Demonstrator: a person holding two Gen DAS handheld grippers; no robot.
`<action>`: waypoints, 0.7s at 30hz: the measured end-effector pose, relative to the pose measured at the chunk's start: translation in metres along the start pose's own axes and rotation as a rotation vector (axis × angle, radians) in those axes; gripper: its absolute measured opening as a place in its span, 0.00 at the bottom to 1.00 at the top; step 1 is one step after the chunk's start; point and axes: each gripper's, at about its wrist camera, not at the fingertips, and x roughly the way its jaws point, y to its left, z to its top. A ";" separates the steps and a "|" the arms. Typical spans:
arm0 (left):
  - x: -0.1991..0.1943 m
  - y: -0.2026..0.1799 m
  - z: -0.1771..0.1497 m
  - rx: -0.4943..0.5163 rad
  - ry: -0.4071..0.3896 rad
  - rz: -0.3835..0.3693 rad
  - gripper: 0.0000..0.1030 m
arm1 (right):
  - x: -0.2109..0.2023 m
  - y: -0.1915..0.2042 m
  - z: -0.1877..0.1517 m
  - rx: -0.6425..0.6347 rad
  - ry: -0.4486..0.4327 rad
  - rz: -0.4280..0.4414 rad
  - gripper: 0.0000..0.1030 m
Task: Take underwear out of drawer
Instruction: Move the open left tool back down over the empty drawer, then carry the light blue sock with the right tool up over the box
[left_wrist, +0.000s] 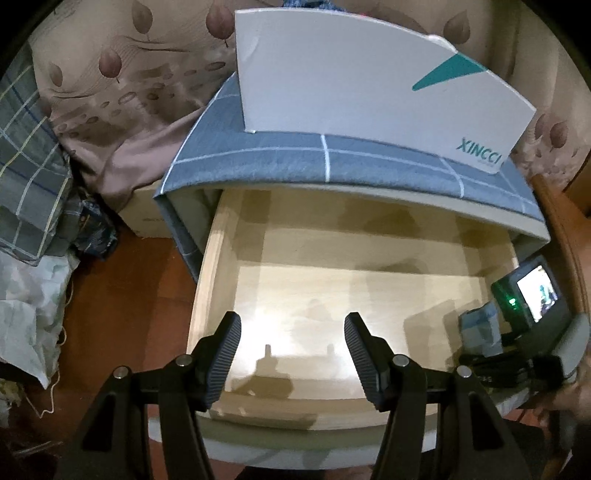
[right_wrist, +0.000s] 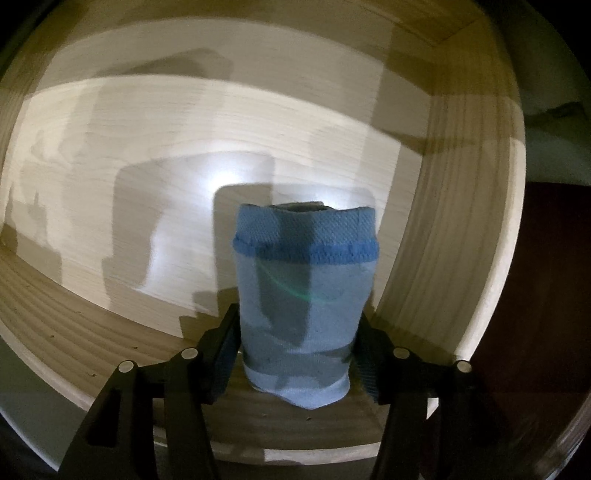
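The pale wooden drawer is pulled open below a cabinet covered in blue checked cloth. My left gripper is open and empty above the drawer's front part. My right gripper is shut on a folded light blue underwear with a darker blue band, held upright over the drawer floor near its right wall. In the left wrist view the right gripper's body and the blue underwear show at the drawer's right side.
A white XINCCI box stands on the cabinet top. Patterned bedding lies behind. Checked fabric and bags lie on the red-brown floor at the left. The drawer's right wall is close to the underwear.
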 end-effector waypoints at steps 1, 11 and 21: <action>-0.001 0.000 0.000 0.003 -0.004 -0.005 0.58 | 0.000 -0.001 -0.001 0.001 -0.005 0.000 0.52; -0.004 -0.005 -0.001 0.001 -0.022 0.053 0.58 | -0.019 -0.010 -0.020 0.044 -0.142 0.006 0.39; -0.007 -0.002 0.000 -0.023 -0.030 0.054 0.58 | -0.073 -0.041 -0.054 0.143 -0.417 0.110 0.38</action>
